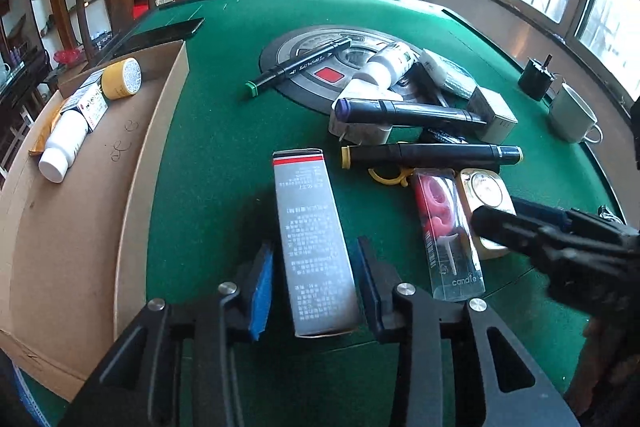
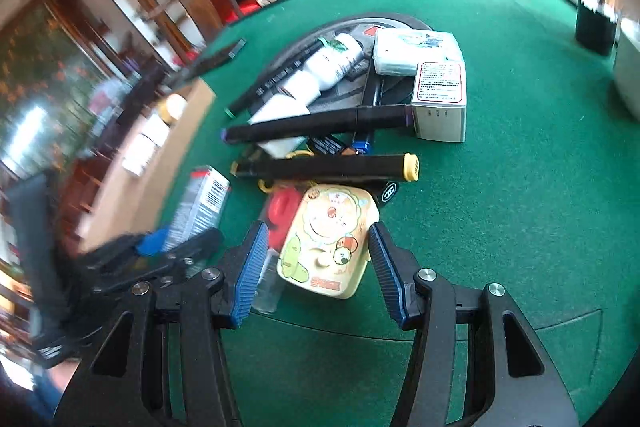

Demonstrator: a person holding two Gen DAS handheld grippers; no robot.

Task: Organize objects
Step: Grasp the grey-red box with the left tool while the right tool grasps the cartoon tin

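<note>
A long grey carton (image 1: 314, 243) lies on the green table between the open fingers of my left gripper (image 1: 316, 287); small gaps show on both sides. It also shows in the right wrist view (image 2: 202, 203). My right gripper (image 2: 316, 267) is open around a cream cartoon-printed case (image 2: 326, 239), not touching it. That case (image 1: 486, 203) sits beside a clear candle box (image 1: 448, 235) with a red candle. A cardboard tray (image 1: 92, 187) at left holds a white bottle (image 1: 64, 143), a small box and a yellow jar (image 1: 120, 79).
A pile lies mid-table: black markers (image 1: 430, 155), (image 1: 408, 111), (image 1: 300, 63), a white bottle (image 1: 386, 63), a white-grey box (image 2: 440, 99), a tissue pack (image 2: 416, 51). A white cup (image 1: 572, 113) and black container (image 1: 534, 77) stand at right. A phone (image 1: 160, 35) lies beyond the tray.
</note>
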